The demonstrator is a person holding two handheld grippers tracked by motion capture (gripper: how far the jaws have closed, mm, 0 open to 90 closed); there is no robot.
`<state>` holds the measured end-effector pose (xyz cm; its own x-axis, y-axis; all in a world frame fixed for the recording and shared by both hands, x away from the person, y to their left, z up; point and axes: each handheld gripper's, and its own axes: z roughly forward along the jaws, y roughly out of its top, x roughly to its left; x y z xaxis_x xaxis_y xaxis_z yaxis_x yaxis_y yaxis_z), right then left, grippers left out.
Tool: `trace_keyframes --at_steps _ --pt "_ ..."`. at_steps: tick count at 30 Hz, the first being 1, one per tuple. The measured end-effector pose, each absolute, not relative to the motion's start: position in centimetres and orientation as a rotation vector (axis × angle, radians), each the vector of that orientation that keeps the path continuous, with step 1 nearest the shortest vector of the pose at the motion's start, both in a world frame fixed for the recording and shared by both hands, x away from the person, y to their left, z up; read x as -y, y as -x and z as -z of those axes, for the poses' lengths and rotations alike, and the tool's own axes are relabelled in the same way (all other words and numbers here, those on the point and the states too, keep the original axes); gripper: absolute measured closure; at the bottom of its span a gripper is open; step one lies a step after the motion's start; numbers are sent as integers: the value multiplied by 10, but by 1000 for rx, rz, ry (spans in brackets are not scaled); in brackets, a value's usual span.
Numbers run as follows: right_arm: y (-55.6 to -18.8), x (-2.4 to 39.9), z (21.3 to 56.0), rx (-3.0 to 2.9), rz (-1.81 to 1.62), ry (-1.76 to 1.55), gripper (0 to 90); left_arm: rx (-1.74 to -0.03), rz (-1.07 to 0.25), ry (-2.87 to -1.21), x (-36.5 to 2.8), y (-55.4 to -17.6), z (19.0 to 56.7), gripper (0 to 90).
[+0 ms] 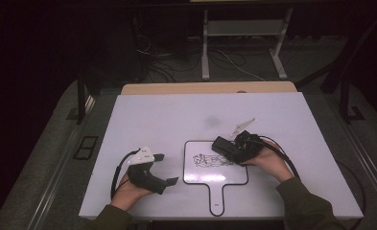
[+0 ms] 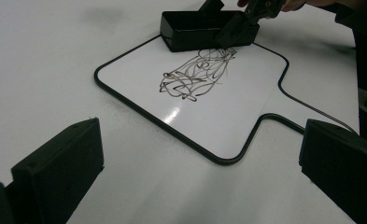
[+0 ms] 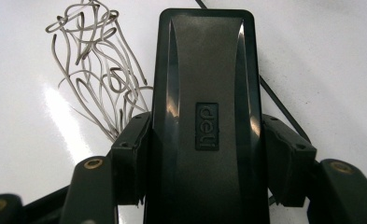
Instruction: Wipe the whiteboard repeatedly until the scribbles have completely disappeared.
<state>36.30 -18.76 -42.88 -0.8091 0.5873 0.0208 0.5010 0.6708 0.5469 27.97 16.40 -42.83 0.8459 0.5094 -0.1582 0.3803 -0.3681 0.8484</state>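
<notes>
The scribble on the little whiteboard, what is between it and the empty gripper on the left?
Just bare whiteboard, its black rim, then bare white table. The left gripper view shows it best: nothing lies between the scribble and the open left gripper.

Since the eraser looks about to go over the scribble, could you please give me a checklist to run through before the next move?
1. Grip: right gripper has its jaws clamped on both sides of the black eraser. Ok.
2. Eraser placement: in the left gripper view it rests on the far edge of the small whiteboard, beside the scribble. Ok.
3. Eraser flat on the board: cannot tell.
4. Scribble: unwiped, its lines whole. Ok to begin.
5. Left gripper: open, holding nothing, on the table apart from the board, so nothing steadies the board. Not ok.
6. Wiping path: nothing else lies on the board. Ok.
</notes>
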Motion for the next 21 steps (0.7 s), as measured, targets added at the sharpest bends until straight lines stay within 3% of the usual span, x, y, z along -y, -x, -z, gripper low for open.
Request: trace_keyframes --at_steps 21 --pt "-351 188 428 -2763 -812 -858 386 -656 -158 -1998 -164 -279 428 0"
